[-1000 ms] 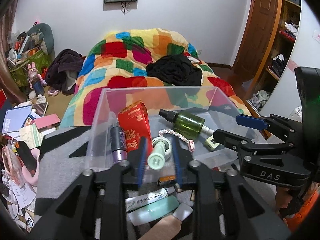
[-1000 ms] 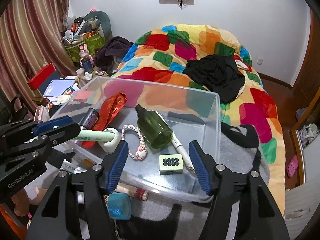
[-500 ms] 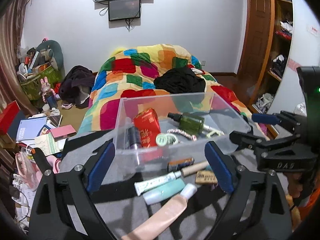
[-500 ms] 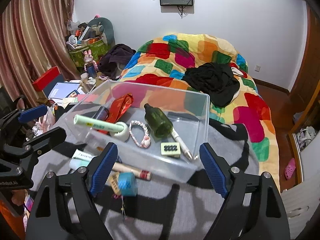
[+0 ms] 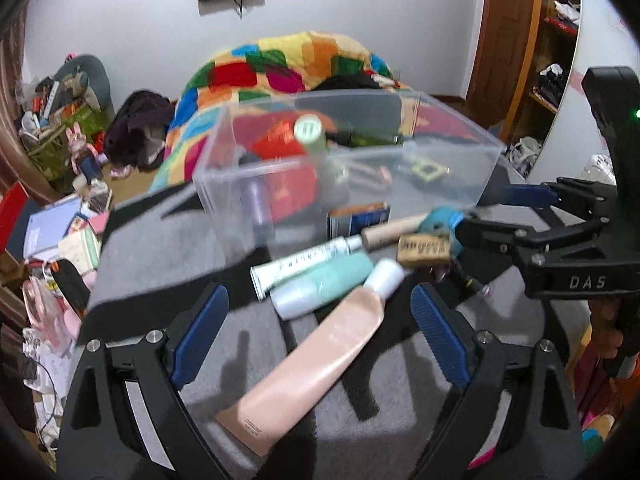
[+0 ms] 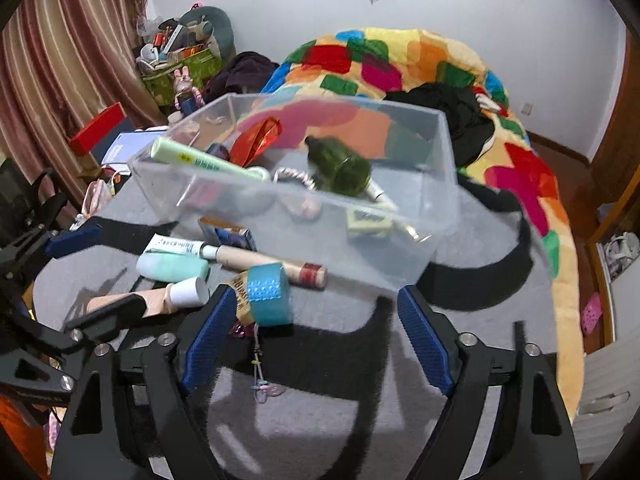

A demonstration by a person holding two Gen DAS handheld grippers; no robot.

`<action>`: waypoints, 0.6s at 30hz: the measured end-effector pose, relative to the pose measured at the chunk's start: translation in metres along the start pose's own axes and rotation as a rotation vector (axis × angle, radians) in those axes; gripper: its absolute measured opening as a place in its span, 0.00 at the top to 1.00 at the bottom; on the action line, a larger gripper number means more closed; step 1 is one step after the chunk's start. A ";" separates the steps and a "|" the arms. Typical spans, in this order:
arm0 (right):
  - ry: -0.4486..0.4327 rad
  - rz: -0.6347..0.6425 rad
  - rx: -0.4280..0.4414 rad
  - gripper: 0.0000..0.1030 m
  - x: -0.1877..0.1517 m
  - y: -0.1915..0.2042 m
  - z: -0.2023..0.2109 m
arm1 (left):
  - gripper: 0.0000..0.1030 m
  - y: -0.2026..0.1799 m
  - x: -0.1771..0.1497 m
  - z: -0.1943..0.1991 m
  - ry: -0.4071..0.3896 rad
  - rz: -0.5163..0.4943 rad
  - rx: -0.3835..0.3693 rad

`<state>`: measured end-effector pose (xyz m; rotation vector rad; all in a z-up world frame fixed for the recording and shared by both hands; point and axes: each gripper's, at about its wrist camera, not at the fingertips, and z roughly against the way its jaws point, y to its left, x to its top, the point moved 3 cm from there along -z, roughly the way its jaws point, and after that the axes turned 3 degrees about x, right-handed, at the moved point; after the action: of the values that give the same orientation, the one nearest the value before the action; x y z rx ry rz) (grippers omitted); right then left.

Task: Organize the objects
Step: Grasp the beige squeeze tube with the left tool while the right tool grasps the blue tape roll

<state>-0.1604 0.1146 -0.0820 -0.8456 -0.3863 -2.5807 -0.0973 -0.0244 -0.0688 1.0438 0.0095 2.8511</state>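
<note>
Clear plastic bin [image 5: 400, 184] on a grey-and-black mat [image 5: 168, 248] covering the tabletop; its rigid, transparent walls show the contents. Inside: a dark green bottle [image 6: 340, 166] lying on its side, a pale green tube [image 6: 200, 158] leaning over the near left rim, a red foil packet [image 6: 256, 142], a braided cord [image 6: 294, 176] and a small green block with dark dots [image 5: 428, 168].

In front of the bin, on the mat, a loose pile: a white printed tube [image 5: 308, 260], a mint bottle [image 5: 324, 284], a long peach squeeze tube [image 5: 312, 364] with a white cap, a tan stick [image 6: 264, 262] with a red end, a blue-and-orange box [image 5: 358, 220] against the bin wall, a brown tag [image 5: 424, 248], and a teal textured roll [image 6: 268, 294].

Left claw [image 5: 320, 336]: released, jaws wide, with ribbed blue pads; the peach tube lies between them, untouched. Right claw [image 6: 316, 340]: jaws closing, not gripping; the teal roll lies just beside the left pad, and whether it touches cannot be told. A beaded string [image 6: 260, 364] trails on the mat between the jaws.

Surroundings: a bed with a patchwork quilt [image 6: 400, 64] and dark clothing [image 6: 452, 112] behind the bin; striped curtain [image 6: 60, 60] and floor clutter [image 5: 60, 216] to the left; wooden shelving [image 5: 556, 40] to the right. Both views are motion-blurred.
</note>
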 end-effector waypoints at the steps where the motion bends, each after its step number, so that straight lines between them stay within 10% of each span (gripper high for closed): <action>1: 0.012 0.003 0.008 0.33 -0.001 0.001 -0.004 | 0.09 0.001 -0.001 -0.003 0.010 0.003 -0.004; 8: 0.041 -0.013 0.068 0.62 -0.001 0.001 -0.015 | 0.10 -0.009 -0.003 -0.016 0.048 -0.010 -0.041; 18: 0.030 0.014 0.095 0.84 -0.004 0.008 -0.007 | 0.47 -0.020 0.000 -0.025 0.070 -0.013 -0.058</action>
<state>-0.1576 0.1060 -0.0891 -0.7730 -0.4877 -2.5372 -0.1113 -0.0038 -0.0893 0.9289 -0.0602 2.8561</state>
